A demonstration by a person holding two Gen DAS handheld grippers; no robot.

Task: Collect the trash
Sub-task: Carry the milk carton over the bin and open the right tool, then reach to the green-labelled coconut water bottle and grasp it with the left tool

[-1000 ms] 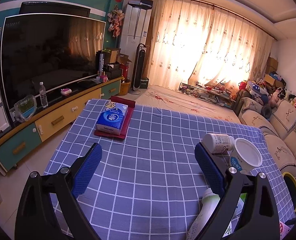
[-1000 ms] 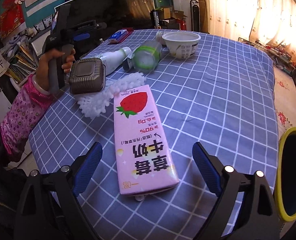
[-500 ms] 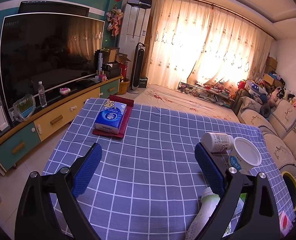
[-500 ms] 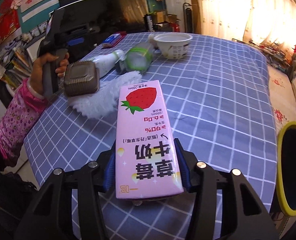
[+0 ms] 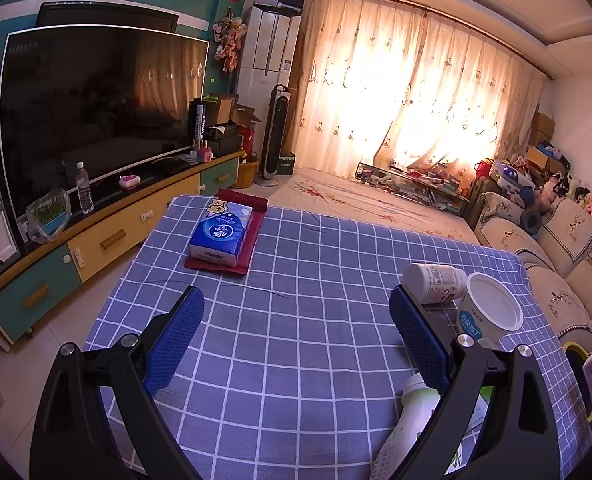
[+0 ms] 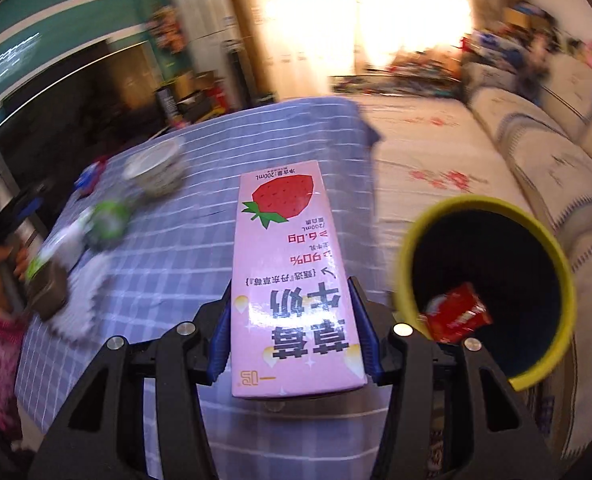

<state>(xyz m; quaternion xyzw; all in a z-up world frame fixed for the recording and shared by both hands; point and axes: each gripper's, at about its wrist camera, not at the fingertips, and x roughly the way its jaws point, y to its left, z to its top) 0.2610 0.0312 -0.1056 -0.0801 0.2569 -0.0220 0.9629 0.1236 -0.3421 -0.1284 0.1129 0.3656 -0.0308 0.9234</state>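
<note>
My right gripper (image 6: 294, 332) is shut on a pink strawberry milk carton (image 6: 292, 264) and holds it lifted above the table, to the left of a yellow-rimmed trash bin (image 6: 483, 280). A red wrapper (image 6: 455, 314) lies inside the bin. My left gripper (image 5: 296, 336) is open and empty above the blue checked tablecloth (image 5: 296, 280). To its right lie a white bottle (image 5: 433, 282), a white cup (image 5: 489, 312) and a white-and-green bottle (image 5: 407, 424). The right wrist view is blurred; a cup (image 6: 156, 168) and a green-capped bottle (image 6: 104, 220) show at the left.
A blue tissue pack (image 5: 222, 232) rests on a red mat at the table's far left. A TV (image 5: 96, 112) on a low cabinet stands left of the table. A sofa (image 5: 555, 264) runs along the right. The bin's rim (image 5: 573, 346) shows beside the table.
My right gripper has closed on the pink carton, lifted it off the table and swung right toward the bin. My left gripper has stayed open and nearly still.
</note>
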